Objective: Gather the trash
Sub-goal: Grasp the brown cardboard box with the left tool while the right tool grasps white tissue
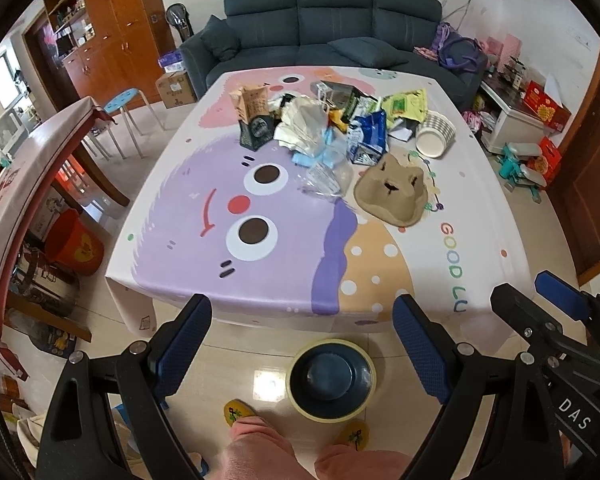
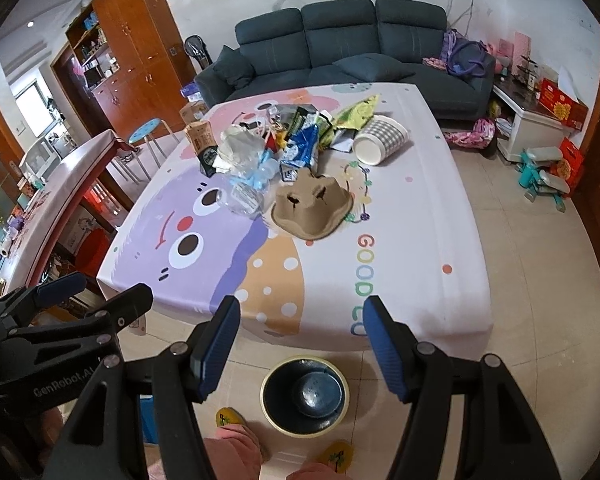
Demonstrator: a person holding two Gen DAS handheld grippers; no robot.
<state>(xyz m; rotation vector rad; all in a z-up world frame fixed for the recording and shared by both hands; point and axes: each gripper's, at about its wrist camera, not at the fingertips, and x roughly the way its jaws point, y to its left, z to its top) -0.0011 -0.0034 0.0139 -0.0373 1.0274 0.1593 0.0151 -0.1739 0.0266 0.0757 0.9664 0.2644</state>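
Your left gripper [image 1: 302, 344] and right gripper [image 2: 300, 344]: both agape, empty | trash pile [image 1: 332, 128] on counter [image 1: 480, 240], 12 o'clock, well ahead | egg carton [image 2: 310, 208] nearest, right gripper closer | bin [image 1: 332, 380] at 6 o'clock below.

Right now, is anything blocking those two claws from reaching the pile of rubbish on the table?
Nothing visible does. Both the left gripper and the right gripper hang open over the floor at the table's near edge. Between them and the trash pile lies only bare tablecloth. The cardboard egg tray is the nearest piece.
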